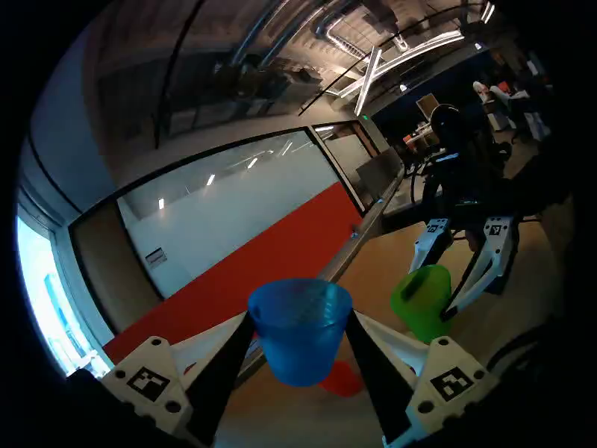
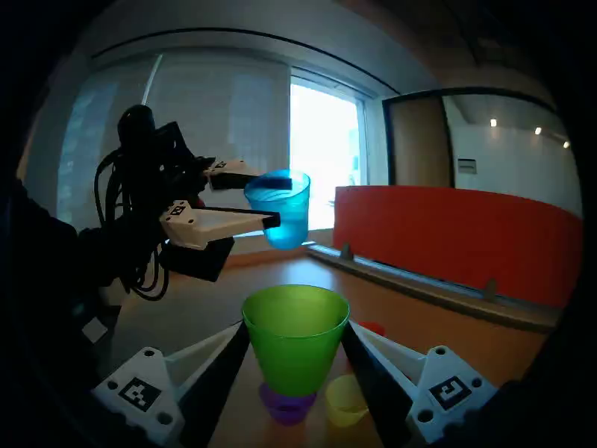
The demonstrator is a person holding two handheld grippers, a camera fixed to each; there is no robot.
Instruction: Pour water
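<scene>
now the fingers (image 1: 227,366) of the left gripper (image 1: 298,328) clamp the blue cup (image 1: 300,336) and the right gripper (image 2: 295,336) clamps the green cup (image 2: 296,347), both upright above the counter (image 2: 418,299), so the pour, not yet begun, likely calls for one rim over the other.

The right tongs (image 2: 295,328) clamp an upright green cup (image 2: 295,347); a purple cup (image 2: 286,408) and a yellow cup (image 2: 345,401) sit below on the worktop (image 2: 418,313). Farther off, the left tongs (image 2: 282,200) hold a blue cup (image 2: 283,216) aloft, seemingly slightly tilted.
</scene>
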